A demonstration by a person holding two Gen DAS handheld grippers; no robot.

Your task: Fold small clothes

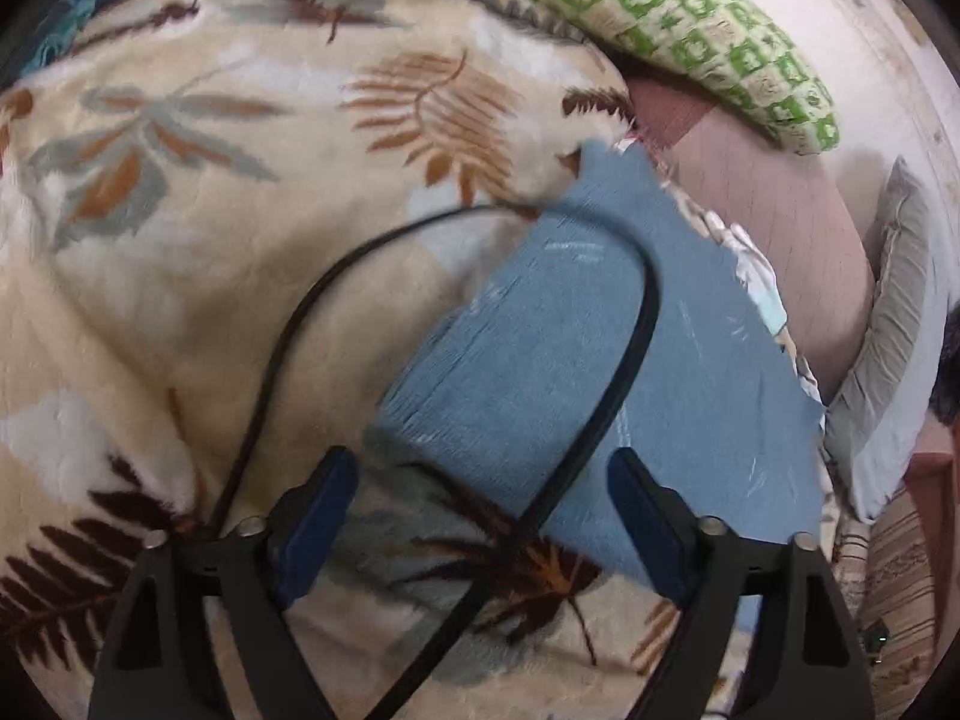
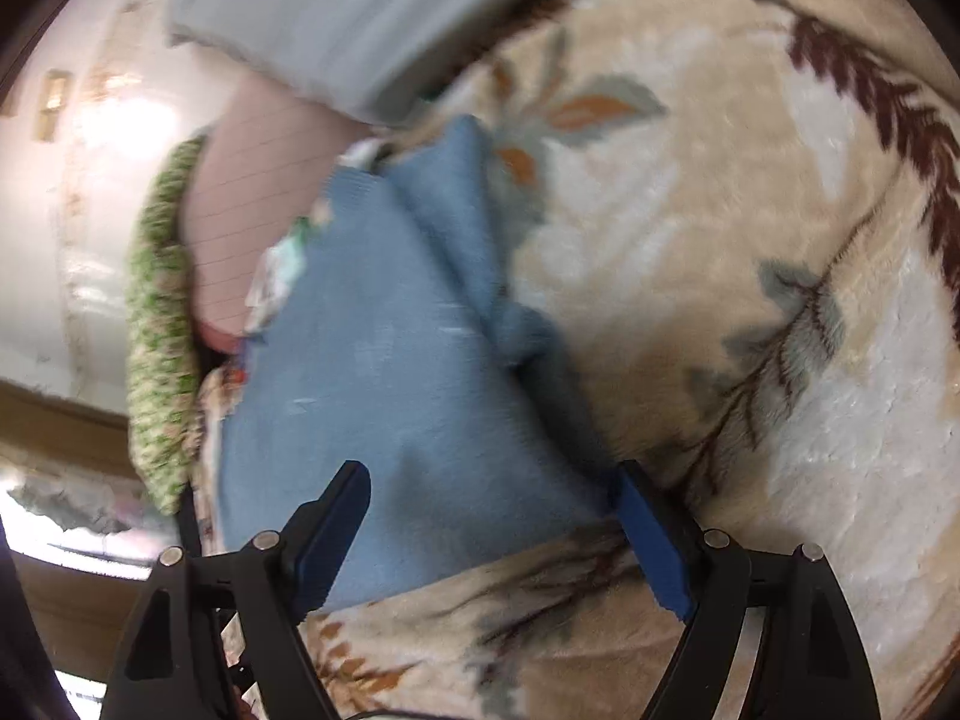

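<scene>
The blue garment (image 1: 600, 360) lies flat on the leaf-patterned blanket (image 1: 180, 240), and its outline in the left wrist view, straight-edged and compact, reads as a piece already folded at least once; in the right wrist view a narrower strip along its far edge, toward one o'clock, looks doubled over and bunched. Whether another fold is wanted cannot be told from here, so I judge the job as partly done, with a final fold or tidying possibly left. The left gripper (image 1: 480, 528) stands wide with nothing between its pads, and the cloth's near corner sits just ahead of it, spreading from twelve toward two o'clock; a black cable (image 1: 630, 348) loops across the cloth there. The right gripper (image 2: 498, 534) is likewise spread wide and empty, with the garment's near edge running between its fingers and the body of the cloth stretching away toward eleven o'clock. A green patterned pillow (image 1: 690, 6) lies beyond.
</scene>
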